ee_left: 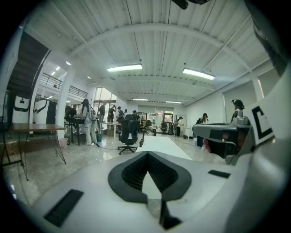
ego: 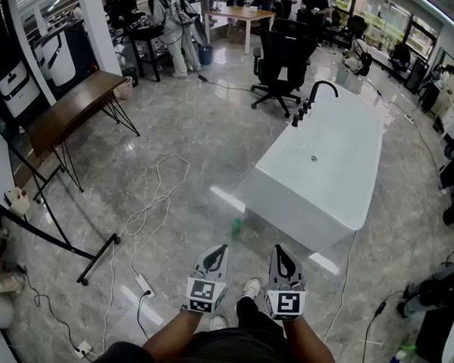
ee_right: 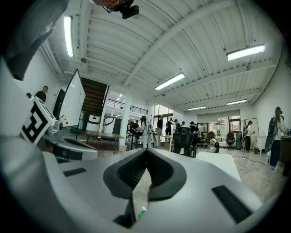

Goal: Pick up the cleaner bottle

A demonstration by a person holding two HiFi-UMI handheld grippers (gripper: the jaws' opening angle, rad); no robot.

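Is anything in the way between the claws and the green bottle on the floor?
Nothing visible. Only bare floor lies between the green bottle and the left claw and right claw. The white tub stands beside it.

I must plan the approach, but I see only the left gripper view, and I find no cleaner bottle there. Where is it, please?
Observer: In the head view, a small green bottle is on the floor, ahead, close to the near corner of the white bathtub.
Operator: Does the right gripper hold something?
Observer: No. The right gripper has its jaws together, with nothing between them.
Operator: Is anything lying in the way?
Observer: A white cable loops on the floor to the left of the bottle. The straight path looks free.
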